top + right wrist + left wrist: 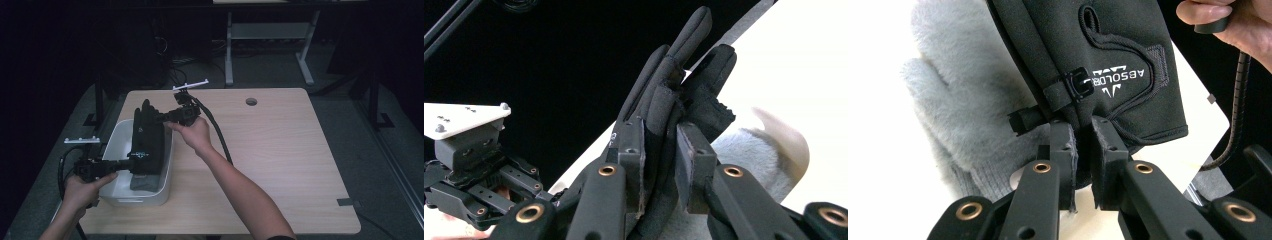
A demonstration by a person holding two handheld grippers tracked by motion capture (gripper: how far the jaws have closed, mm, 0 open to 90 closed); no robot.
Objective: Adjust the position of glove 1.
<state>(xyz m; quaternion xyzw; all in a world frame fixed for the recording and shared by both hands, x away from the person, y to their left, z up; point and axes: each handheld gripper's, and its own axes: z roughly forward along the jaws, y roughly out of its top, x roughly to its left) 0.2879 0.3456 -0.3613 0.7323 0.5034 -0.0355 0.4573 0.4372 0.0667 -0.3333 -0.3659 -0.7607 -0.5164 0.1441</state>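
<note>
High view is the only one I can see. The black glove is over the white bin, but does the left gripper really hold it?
Observer: Yes. The left gripper has its fingers closed on the cuff edge of the black glove.
Operator: And the right gripper?
Observer: The right gripper pinches the glove at its finger end.
Operator: Is something else in the white bin?
Observer: A grey fuzzy glove lies under the black one.

Light wooden table [280, 150] with a round cable hole [251, 101] near its far edge. Behind it on the dark floor stood a grey metal frame [270, 35].
</note>
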